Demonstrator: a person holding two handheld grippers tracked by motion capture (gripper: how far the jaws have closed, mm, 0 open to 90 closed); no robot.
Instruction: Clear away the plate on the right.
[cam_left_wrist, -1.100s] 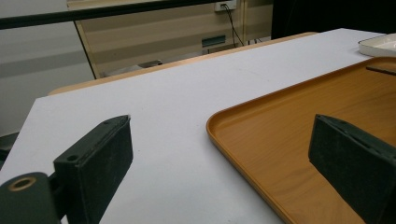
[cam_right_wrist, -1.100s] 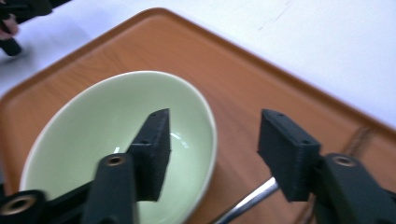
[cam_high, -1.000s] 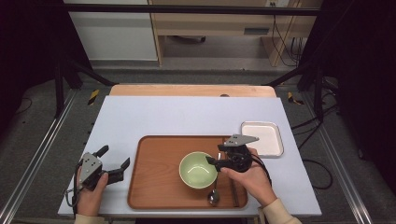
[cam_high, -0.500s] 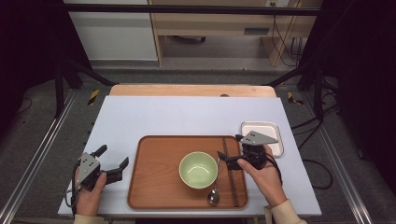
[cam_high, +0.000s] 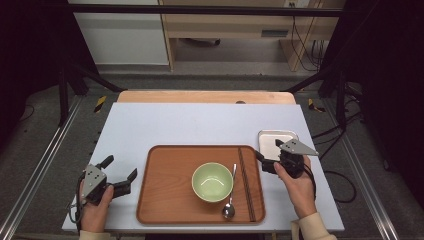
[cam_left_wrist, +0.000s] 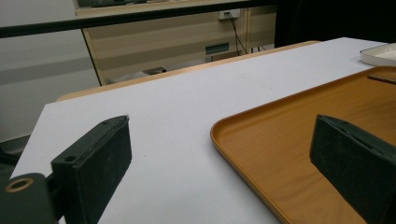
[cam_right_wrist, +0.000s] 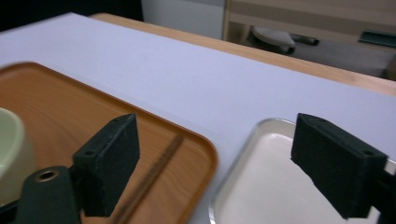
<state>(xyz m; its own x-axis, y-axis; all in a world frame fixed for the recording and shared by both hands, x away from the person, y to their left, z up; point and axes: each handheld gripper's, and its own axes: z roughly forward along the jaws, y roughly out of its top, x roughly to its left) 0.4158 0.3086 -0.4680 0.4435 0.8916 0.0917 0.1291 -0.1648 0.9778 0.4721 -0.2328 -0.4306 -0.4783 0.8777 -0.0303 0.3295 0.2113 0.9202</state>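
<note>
Moved off the tray (cam_high: 165, 200), right gripper (cam_high: 264, 162) nears the metal dish (cam_high: 270, 136), jaws wide, empty, just closing slightly.

A pale green bowl (cam_high: 212, 181) and dark brown chopsticks (cam_high: 245, 182) are carried by an orange-brown tray (cam_high: 165, 200) on a white desk (cam_high: 200, 125).

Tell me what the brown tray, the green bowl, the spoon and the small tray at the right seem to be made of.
Brown tray: wood-grain finish, smooth with a soft sheen; wood or printed plastic, hard to tell.
Green bowl: pale glossy green, evenly coloured; likely melamine or glazed ceramic.
Spoon: silvery with bright glints; metal.
Small tray: shiny silver rim, pale reflective floor; probably stainless steel.
</note>
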